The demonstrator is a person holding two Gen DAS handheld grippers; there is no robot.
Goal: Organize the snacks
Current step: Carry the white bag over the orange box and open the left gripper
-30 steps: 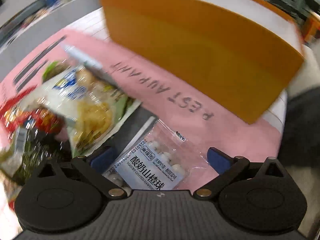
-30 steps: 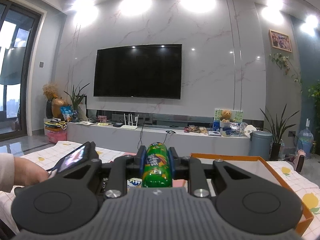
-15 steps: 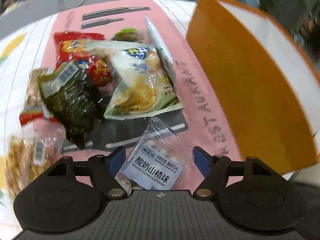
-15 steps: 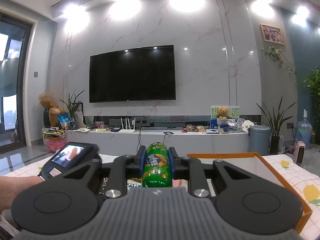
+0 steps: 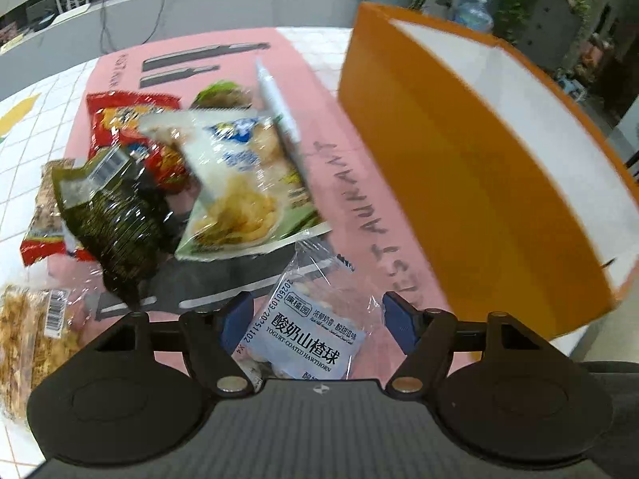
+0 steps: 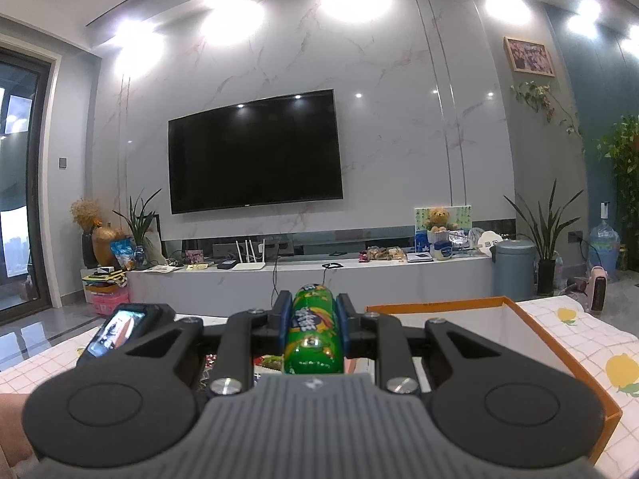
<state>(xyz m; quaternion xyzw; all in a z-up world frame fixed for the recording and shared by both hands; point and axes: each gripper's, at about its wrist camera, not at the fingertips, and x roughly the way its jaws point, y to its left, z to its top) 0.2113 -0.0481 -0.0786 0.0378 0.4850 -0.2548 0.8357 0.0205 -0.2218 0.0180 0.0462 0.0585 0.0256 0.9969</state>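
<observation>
A pink mat (image 5: 247, 52) printed with knife shapes and lettering lies on a tiled white cloth, and the snacks are heaped on its left side. In the left wrist view the orange box (image 5: 459, 183) stands just right of the heap with its white inside showing, near enough to serve, I judge, as the bin the snacks go into. The heap holds a red packet (image 5: 120, 111), a dark green packet (image 5: 112, 215), a pale chip bag (image 5: 243, 183) lying over both, and a clear bag of golden pieces (image 5: 28, 339) at the left edge. Nearest the camera lies a clear hawthorn-ball packet (image 5: 311, 327). The left gripper (image 5: 317, 315) straddles it with the jaws wide; the left pad seems to meet the packet's edge and the right pad stands clear, so it is bracketed for a pick, not clamped.

The right wrist view looks level across a living room with a dark television (image 6: 255, 151) on a marble wall. The right gripper (image 6: 313, 319) is pinched narrow on a green packet (image 6: 313, 331), held up off the table, probably waiting its turn for the box (image 6: 519, 319), whose open top lies just to the right.
</observation>
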